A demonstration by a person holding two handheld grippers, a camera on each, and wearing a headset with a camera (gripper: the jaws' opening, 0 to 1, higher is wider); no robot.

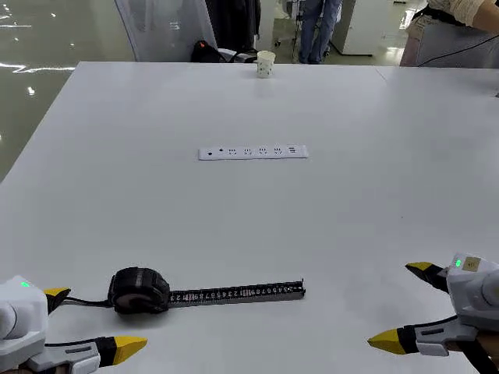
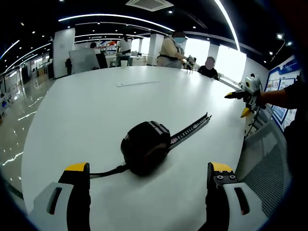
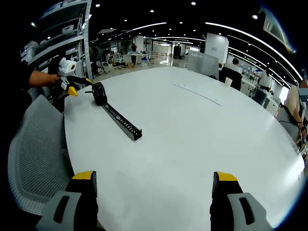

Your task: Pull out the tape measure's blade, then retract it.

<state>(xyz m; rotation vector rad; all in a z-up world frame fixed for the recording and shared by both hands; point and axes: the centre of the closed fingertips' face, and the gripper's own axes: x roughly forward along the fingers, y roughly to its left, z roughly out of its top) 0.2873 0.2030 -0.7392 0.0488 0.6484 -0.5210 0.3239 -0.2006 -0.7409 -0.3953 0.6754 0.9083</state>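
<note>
The tape measure (image 1: 139,291) lies with blade (image 1: 238,294) extended rightward, apparently flat.

Lighting is bright and even, supplied by ceiling strip lights (image 2: 225,19) and spot lamps overhead; the white table (image 1: 351,218) is cleanly exposed, with only a faint, soft shadow under the tape measure (image 1: 140,291). Glare streaks are noted on the polished floor (image 1: 31,54) at the head view's upper left. The head view is sharp throughout; both gripper views bend strongly toward their edges, and their far background is slightly soft.
</note>
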